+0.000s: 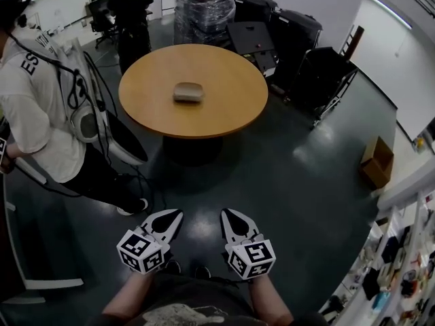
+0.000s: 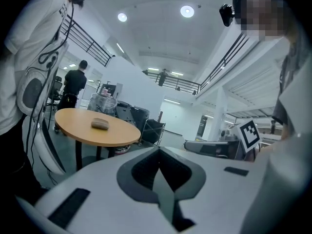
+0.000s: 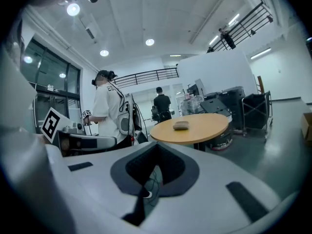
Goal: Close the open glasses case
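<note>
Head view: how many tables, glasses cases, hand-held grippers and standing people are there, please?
Table: 1
Glasses case: 1
Left hand-held gripper, right hand-held gripper: 2
Person in white, person in black: 2
Total: 6

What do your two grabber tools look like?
The left tool and right tool are white with black pads, and each tapers to a point. Each carries a white cube printed with black square markers. The person holding them wears a dark shirt.
</note>
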Tool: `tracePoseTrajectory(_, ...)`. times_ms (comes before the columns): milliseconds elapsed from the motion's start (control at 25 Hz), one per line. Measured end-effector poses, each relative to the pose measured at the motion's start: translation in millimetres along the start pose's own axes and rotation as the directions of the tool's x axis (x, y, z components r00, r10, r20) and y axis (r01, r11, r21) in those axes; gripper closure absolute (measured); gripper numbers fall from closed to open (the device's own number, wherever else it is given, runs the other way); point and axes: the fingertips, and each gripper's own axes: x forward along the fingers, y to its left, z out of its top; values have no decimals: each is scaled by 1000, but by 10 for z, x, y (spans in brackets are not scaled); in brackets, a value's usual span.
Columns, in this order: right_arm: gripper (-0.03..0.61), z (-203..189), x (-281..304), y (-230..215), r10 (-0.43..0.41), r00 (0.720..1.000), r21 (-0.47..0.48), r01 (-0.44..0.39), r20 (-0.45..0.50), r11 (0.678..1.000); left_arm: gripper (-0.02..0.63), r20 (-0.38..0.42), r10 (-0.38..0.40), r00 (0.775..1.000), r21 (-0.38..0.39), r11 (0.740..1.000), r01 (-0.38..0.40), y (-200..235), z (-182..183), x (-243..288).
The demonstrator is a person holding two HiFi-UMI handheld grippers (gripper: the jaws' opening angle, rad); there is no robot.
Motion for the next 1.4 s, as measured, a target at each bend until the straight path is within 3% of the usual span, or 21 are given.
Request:
tracePoseTrajectory(320, 589, -14, 95, -159, 55, 998, 14, -55, -7, 998, 606, -7, 45, 999, 7, 999, -45, 71, 21, 119)
tracePoseTrajectory(560, 589, -117, 333, -450, 21, 999, 52, -19, -32, 998, 606, -16, 65, 998, -4, 998, -65, 397, 36, 299)
tracePoseTrajectory(840, 589, 77, 959, -699, -35, 999, 58, 37, -39, 998, 606, -20, 32, 999, -24, 999, -32, 1038, 236, 734)
tracePoseTrajectory(1120, 589, 597, 1785, -865, -77, 997, 45, 77, -5, 996, 606, 12, 16, 1000, -18, 1000, -16, 1783, 708, 1133)
tracePoseTrajectory(1400, 589, 746, 2421, -1123, -142, 989, 58, 145, -47, 988, 606, -6, -4, 1000, -24, 1000, 4, 2434, 991, 1474)
